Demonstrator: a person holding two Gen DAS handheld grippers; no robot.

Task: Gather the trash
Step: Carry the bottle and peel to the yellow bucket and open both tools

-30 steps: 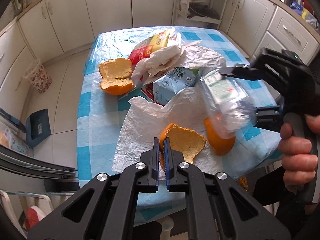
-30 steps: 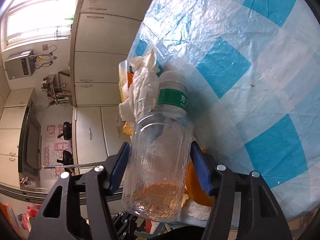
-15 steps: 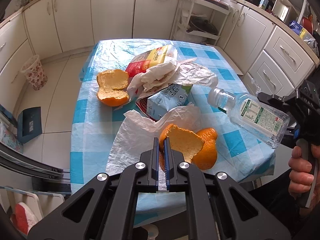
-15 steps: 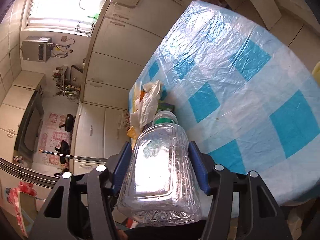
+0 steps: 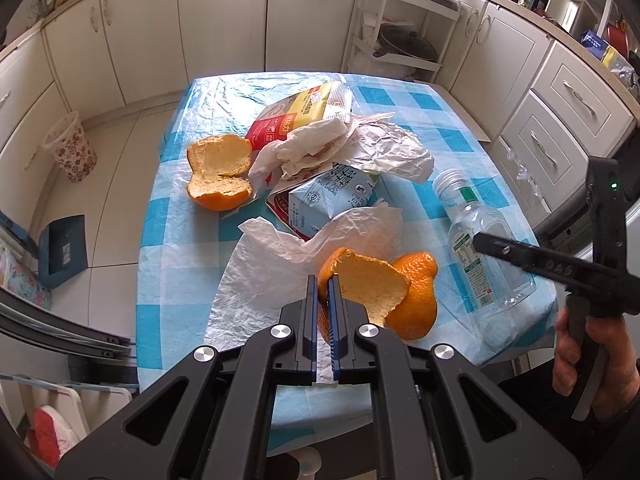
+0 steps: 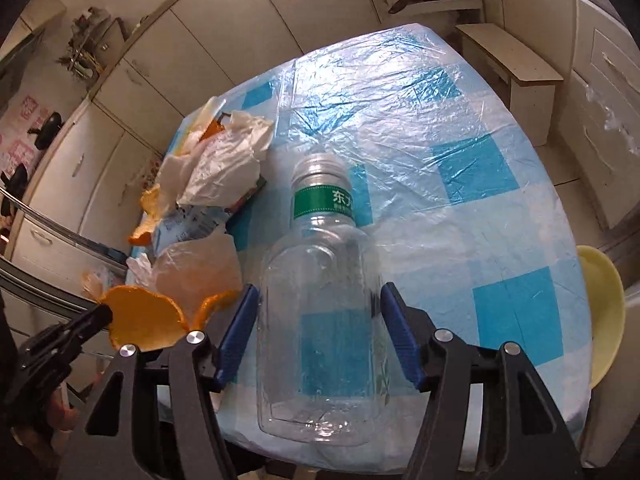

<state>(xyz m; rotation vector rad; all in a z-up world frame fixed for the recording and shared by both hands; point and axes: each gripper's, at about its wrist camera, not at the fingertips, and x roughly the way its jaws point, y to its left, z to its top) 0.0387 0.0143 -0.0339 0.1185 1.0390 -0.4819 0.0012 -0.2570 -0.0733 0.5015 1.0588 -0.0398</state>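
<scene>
My left gripper [image 5: 323, 284] is shut on the edge of a large orange peel [image 5: 372, 288], held just above a white plastic bag [image 5: 272, 268] on the table. A clear empty plastic bottle [image 6: 320, 300] with a green neck label and a silver cap lies on the checked tablecloth near the table's right front edge, also seen as the bottle [image 5: 476, 240] in the left wrist view. My right gripper [image 6: 319, 291] straddles the bottle's body. Its jaws are opening, and a thin gap shows at each blue pad [image 6: 240, 320].
On the blue-and-white table [image 5: 160, 220] lie another orange peel [image 5: 219, 174], a milk carton [image 5: 332, 196], a red-yellow snack bag [image 5: 304, 112] and crumpled paper [image 5: 392, 152]. A flowered bin [image 5: 70, 152] stands on the floor at the left. A yellow stool [image 6: 600, 312] sits beside the table.
The right gripper rolled and brought the bottle from mid-air down onto the table's right front edge, then loosened around it. The left gripper kept still, still holding the peel.
</scene>
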